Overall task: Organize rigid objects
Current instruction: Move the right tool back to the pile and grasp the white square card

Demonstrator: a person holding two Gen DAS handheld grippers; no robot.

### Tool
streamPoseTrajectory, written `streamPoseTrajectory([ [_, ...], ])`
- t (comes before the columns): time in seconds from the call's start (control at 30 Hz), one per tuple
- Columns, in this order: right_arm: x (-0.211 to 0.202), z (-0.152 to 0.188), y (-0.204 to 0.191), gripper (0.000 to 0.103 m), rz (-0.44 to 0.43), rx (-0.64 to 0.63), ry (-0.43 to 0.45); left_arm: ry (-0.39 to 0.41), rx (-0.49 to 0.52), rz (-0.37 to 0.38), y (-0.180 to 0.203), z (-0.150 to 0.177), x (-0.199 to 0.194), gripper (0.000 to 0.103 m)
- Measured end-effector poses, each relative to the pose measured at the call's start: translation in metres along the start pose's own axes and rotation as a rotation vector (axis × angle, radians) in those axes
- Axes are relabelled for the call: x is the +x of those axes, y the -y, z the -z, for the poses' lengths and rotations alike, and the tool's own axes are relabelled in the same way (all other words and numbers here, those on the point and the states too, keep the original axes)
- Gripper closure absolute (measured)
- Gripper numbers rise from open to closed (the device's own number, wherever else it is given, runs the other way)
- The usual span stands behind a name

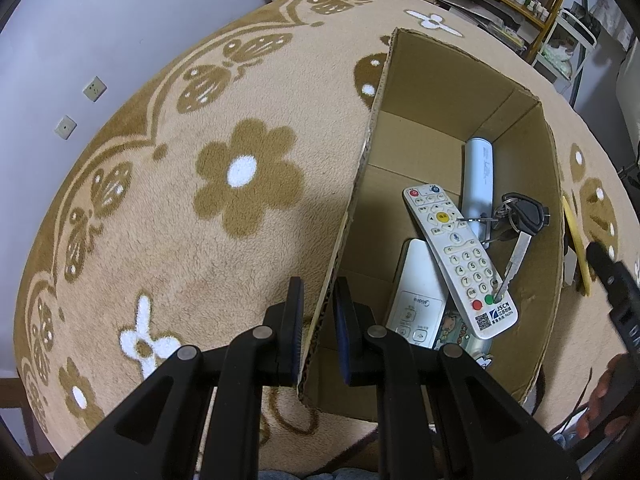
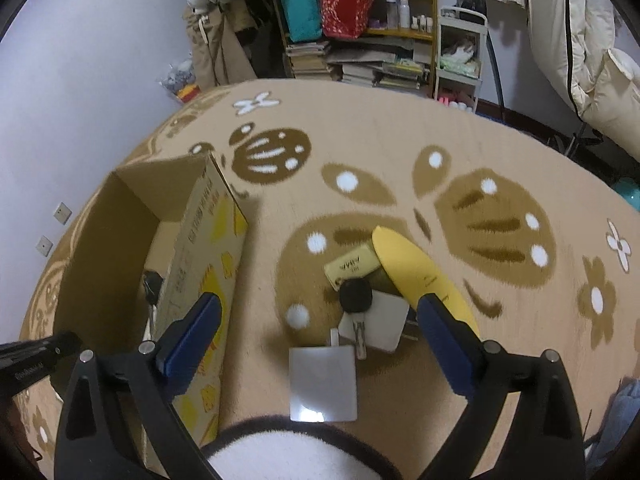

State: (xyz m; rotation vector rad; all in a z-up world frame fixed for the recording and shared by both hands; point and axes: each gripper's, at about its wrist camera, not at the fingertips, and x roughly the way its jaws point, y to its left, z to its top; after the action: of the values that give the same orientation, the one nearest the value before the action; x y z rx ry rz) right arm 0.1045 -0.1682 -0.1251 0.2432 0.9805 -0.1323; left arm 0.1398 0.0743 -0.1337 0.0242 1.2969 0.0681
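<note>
Done: open brown cardboard box point(image 1: 448, 92) holds white button remote point(image 1: 460, 260), black-headed keys point(image 1: 520, 216).
Left: yellow oval piece point(image 2: 416, 268), black-capped key point(image 2: 355, 296), white square adapter point(image 2: 380, 320) wait on carpet.
Your left gripper point(image 1: 318, 308): straddles box wall, grip unclear.
Your right gripper point(image 2: 320, 332): spread, empty.

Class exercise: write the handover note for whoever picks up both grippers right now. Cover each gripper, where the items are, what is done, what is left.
Left gripper: straddling the box wall, steadying it; whether it pinches is unclear.
Right gripper: open, empty, above the loose pile.
Done, in the box: two remotes, white tube, keys.
Left, on the blanket: yellow shoehorn, eraser, black key, white charger, grey square.
</note>
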Motion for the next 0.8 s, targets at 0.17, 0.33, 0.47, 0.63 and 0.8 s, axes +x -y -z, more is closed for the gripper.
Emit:
streamPoseTrajectory([
  [0.17, 0.012, 0.013, -0.002, 0.000, 0.019, 0.008, -0.046, 0.002, 0.007, -0.008, 0.000, 0.000, 0.000, 0.088],
  [0.33, 0.027, 0.026, -0.006, 0.000, 0.060, 0.005, -0.088, 0.000, 0.006, -0.007, -0.001, 0.000, 0.001, 0.088],
  [0.47, 0.042, 0.035, -0.008, 0.000, 0.103, 0.006, -0.130, 0.001, 0.007, -0.008, -0.001, -0.001, 0.001, 0.088],
  [0.63, 0.055, 0.043, -0.007, 0.000, 0.170, 0.007, -0.151, 0.000, 0.007, -0.007, -0.002, -0.001, 0.001, 0.088],
  [0.8, 0.063, 0.048, -0.008, 0.000, 0.166, 0.017, -0.199, 0.000, 0.010, -0.011, -0.002, -0.001, 0.000, 0.088],
])
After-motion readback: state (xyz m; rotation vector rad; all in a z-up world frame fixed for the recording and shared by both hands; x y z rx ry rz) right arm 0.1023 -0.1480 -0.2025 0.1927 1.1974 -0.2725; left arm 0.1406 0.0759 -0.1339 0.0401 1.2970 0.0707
